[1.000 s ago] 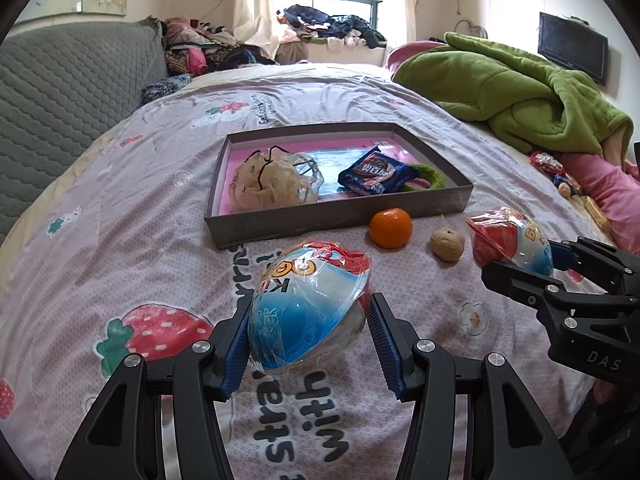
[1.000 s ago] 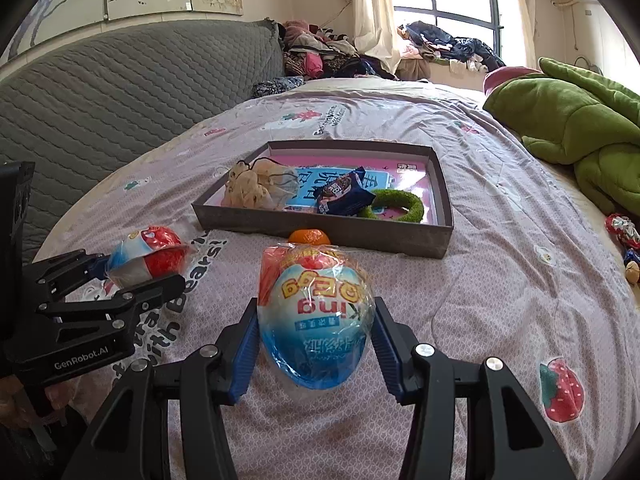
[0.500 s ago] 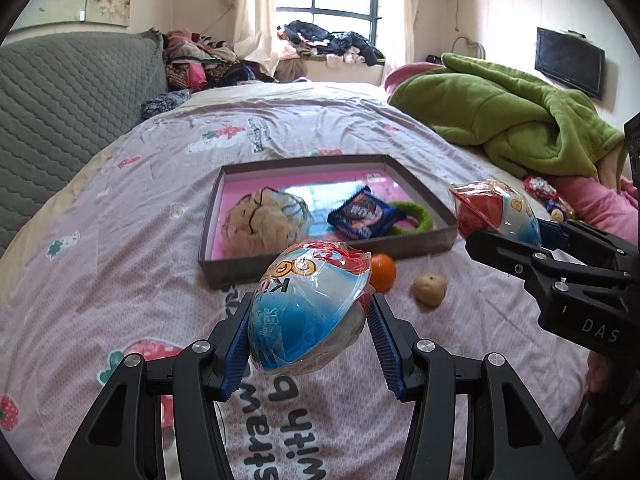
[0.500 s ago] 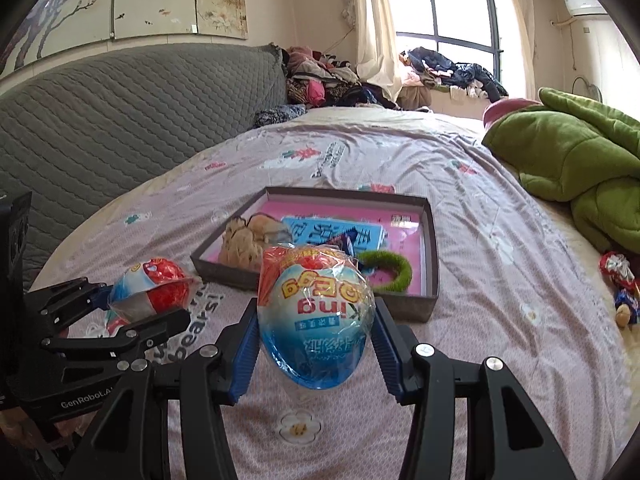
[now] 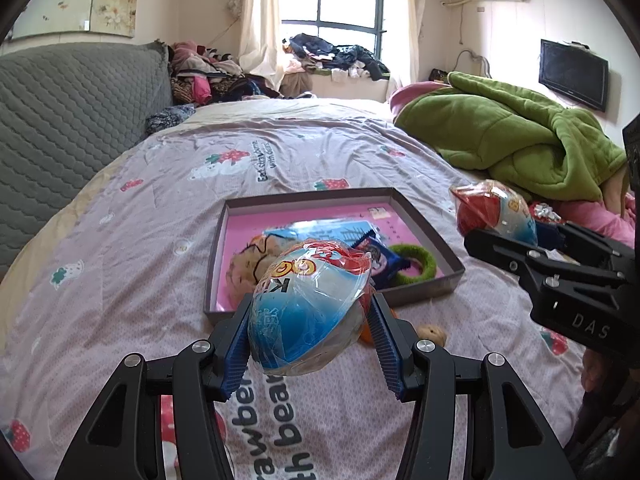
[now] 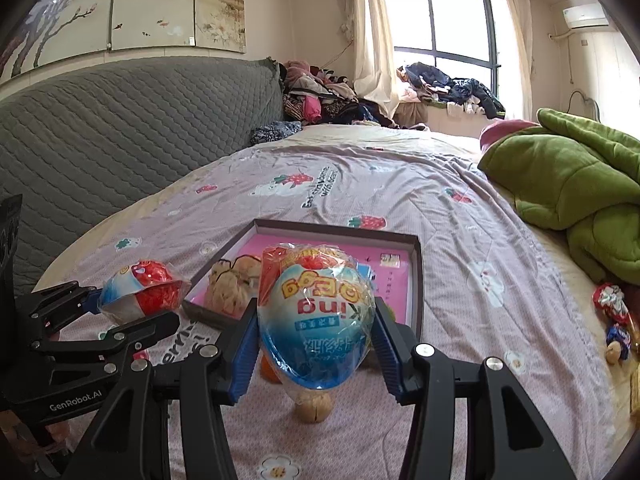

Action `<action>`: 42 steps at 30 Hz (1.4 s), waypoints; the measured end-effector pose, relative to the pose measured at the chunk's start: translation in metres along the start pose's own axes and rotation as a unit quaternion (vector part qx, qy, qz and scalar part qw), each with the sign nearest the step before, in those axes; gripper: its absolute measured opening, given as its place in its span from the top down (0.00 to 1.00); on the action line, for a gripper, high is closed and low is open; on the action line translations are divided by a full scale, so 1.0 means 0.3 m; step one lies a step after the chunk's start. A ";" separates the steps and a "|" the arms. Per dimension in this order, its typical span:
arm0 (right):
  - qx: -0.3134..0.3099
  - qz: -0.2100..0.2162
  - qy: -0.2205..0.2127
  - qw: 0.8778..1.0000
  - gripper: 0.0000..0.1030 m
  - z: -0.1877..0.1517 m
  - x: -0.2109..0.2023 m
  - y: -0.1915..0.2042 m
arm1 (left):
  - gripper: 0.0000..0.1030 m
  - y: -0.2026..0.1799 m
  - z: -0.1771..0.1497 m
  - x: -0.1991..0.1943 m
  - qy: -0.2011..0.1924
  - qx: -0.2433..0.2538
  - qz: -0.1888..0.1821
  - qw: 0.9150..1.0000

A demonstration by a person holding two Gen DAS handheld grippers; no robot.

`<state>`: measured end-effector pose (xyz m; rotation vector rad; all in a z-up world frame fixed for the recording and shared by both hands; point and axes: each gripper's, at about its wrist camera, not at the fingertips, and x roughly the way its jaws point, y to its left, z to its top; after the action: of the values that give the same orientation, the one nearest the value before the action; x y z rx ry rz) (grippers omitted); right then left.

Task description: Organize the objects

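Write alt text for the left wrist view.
The left gripper holds a plastic-wrapped blue and red toy egg above a bed with a strawberry-print cover. Just beyond lies a shallow grey tray with a pink floor, holding a snack packet and a green ring. At right, the right gripper holds a second egg.

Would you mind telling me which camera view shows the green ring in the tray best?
The left wrist view shows it best: the green ring lies in the near right corner of the tray, nearly whole beside the blue snack packet. In the right wrist view, the egg toy held in the right gripper hides it.
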<state>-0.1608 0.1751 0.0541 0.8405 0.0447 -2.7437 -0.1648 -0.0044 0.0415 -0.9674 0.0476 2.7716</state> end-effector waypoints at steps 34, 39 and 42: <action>-0.042 -0.023 -0.061 0.997 0.49 0.204 0.036 -0.076 | 0.45 0.028 0.291 0.108 -0.028 0.004 0.035 0.999; -0.044 -0.026 -0.064 0.997 0.49 0.218 0.047 -0.095 | 0.45 0.027 0.316 0.131 -0.029 0.000 0.038 0.999; -0.046 -0.027 -0.065 0.996 0.49 0.223 0.056 -0.102 | 0.45 0.024 0.327 0.149 -0.029 0.000 0.039 0.999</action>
<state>-0.2188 0.1933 0.0990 0.6451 0.1685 -2.8155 -0.2605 0.0063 0.0907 -0.9033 0.0794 2.8686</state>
